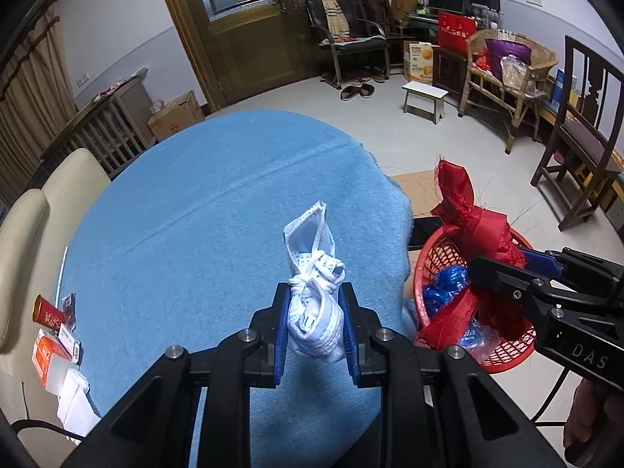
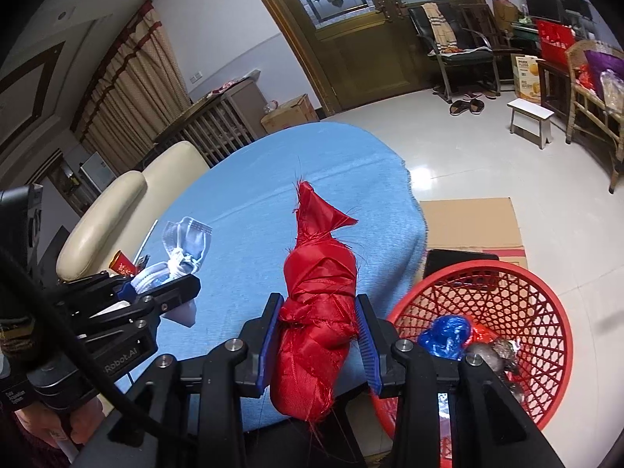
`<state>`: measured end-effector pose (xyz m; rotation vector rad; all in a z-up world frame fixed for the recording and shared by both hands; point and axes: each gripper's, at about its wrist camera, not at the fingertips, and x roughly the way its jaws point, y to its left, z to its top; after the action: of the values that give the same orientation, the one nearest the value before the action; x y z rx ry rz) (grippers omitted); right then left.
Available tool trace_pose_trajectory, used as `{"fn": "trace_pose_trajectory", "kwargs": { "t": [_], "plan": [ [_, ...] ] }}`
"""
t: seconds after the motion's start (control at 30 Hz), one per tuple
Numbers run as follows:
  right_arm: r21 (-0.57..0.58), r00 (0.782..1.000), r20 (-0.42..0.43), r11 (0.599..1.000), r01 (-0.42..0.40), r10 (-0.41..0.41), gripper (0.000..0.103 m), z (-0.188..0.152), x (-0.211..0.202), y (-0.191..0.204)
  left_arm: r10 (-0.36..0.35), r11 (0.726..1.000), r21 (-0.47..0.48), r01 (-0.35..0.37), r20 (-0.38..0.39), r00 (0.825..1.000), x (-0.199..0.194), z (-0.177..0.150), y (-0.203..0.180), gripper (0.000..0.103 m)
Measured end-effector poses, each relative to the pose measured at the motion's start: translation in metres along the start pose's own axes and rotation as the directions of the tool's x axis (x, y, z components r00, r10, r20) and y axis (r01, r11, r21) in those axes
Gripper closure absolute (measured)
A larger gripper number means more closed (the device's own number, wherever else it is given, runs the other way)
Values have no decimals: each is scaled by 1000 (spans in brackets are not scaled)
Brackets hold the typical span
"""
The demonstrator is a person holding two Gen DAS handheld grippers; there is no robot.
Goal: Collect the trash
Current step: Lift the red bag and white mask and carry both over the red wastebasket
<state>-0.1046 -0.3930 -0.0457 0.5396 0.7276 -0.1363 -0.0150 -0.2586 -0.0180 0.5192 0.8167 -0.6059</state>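
My left gripper (image 1: 315, 321) is shut on a knotted white face mask bundle (image 1: 314, 312), held above the blue tablecloth (image 1: 218, 202). The same mask bundle (image 2: 183, 257) shows at the left of the right wrist view. My right gripper (image 2: 319, 341) is shut on a tied roll of red fabric (image 2: 318, 308), over the table's near edge. In the left wrist view that red fabric (image 1: 468, 218) hangs above the red mesh basket (image 1: 507, 355). The basket (image 2: 546, 331) stands off the table's right side and holds blue plastic (image 2: 448, 335) and other scraps.
A red can (image 1: 48, 314), an orange box (image 1: 48, 355) and white paper (image 1: 76, 401) lie at the table's left edge. A cream chair back (image 2: 128, 202) stands behind. Flat cardboard (image 2: 472, 222) lies on the floor by the basket. Chairs and a small stool (image 1: 425, 97) stand farther off.
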Motion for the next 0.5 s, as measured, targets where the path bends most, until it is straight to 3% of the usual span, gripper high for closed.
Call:
{"fn": "trace_pose_trajectory", "kwargs": {
  "t": [0.5],
  "plan": [
    [92,999,3,995,44,-44,64,-8,-15,-49,-38,993,108,43,-41,998,18,7,-48,77]
  ]
}}
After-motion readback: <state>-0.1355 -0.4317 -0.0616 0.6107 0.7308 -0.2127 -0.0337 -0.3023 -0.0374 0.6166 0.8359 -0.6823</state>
